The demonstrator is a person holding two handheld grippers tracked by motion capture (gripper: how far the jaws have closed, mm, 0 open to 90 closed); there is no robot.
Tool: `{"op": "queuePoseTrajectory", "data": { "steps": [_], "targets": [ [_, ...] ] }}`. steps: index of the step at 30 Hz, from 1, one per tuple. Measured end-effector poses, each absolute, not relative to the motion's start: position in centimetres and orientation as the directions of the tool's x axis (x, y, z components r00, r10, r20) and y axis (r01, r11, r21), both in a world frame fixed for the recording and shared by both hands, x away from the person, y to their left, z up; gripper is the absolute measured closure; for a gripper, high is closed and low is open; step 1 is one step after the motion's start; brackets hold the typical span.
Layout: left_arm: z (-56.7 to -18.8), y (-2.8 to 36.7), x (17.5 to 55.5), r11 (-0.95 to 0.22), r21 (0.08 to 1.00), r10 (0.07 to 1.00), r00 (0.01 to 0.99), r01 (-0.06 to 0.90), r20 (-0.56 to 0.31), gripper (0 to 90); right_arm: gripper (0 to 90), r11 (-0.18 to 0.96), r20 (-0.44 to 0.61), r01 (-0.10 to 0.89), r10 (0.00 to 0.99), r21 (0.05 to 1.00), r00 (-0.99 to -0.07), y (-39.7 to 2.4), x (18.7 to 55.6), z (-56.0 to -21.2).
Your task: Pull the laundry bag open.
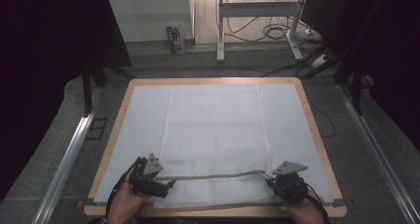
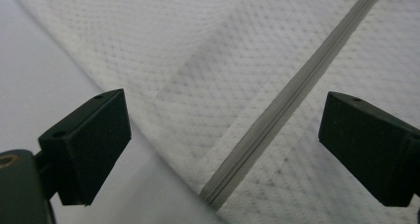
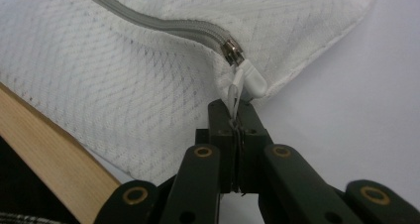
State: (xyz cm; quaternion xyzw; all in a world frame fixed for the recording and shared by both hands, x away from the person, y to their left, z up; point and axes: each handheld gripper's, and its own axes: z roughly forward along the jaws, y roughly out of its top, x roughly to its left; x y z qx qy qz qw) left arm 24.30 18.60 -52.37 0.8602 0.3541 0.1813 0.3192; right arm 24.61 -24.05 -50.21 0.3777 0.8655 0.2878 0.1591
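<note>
A wooden surface with rounded corners stands on grey carpet, covered by a pale sheet. Metal rails run along both sides. Beyond stand a white wall, a metal desk frame, loose cables and a small carton. Both far sides are dark.

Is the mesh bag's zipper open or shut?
Shut, as far as visible: the zipper teeth run joined to the slider at the bag corner.
</note>
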Motion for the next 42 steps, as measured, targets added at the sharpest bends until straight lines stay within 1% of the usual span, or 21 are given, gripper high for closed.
{"op": "queuePoseTrajectory", "data": {
  "steps": [6, 17, 22, 24, 29, 31, 35, 42],
  "targets": [
    [-51.5, 17.4, 24.7, -0.501, 0.723, 0.701, 0.713, 0.475, 0.018, 5.9, 87.2, 0.567, -0.108, 0.479, 0.713, 0.670, -0.693, -24.1, 24.4, -49.7],
    [-48.5, 13.0, 27.1, -0.503, 0.773, 0.620, 0.785, 0.387, 0.011, 12.1, 87.2, 0.616, -0.241, 0.286, 0.630, 0.734, -0.738, -24.4, 23.9, -48.8],
    [-46.8, 10.6, 29.1, -0.492, 0.795, 0.590, 0.807, 0.354, 0.007, 11.7, 87.1, 0.654, -0.308, 0.217, 0.589, 0.724, -0.747, -24.2, 23.6, -48.8],
    [-46.3, 9.5, 30.0, -0.491, 0.804, 0.581, 0.813, 0.335, 0.016, 10.3, 87.2, 0.663, -0.319, 0.207, 0.580, 0.719, -0.750, -24.2, 23.6, -48.9],
    [-45.4, 5.9, 32.3, -0.479, 0.816, 0.537, 0.843, 0.325, -0.020, 7.0, 87.0, 0.688, -0.339, 0.197, 0.560, 0.698, -0.756, -24.1, 23.6, -49.1],
    [-45.1, 4.1, 33.1, -0.490, 0.811, 0.529, 0.848, 0.320, -0.015, 6.3, 86.8, 0.692, -0.346, 0.189, 0.554, 0.696, -0.757, -24.1, 23.6, -49.1],
    [-44.5, 0.4, 34.5, -0.531, 0.791, 0.482, 0.876, 0.302, -0.010, 3.9, 86.8, 0.699, -0.354, 0.187, 0.551, 0.690, -0.756, -24.1, 23.6, -49.1],
    [-44.5, -5.4, 35.6, -0.591, 0.752, 0.427, 0.904, 0.292, -0.015, 2.4, 86.7, 0.706, -0.366, 0.171, 0.540, 0.687, -0.758, -24.1, 23.5, -49.1]
  ]
}}
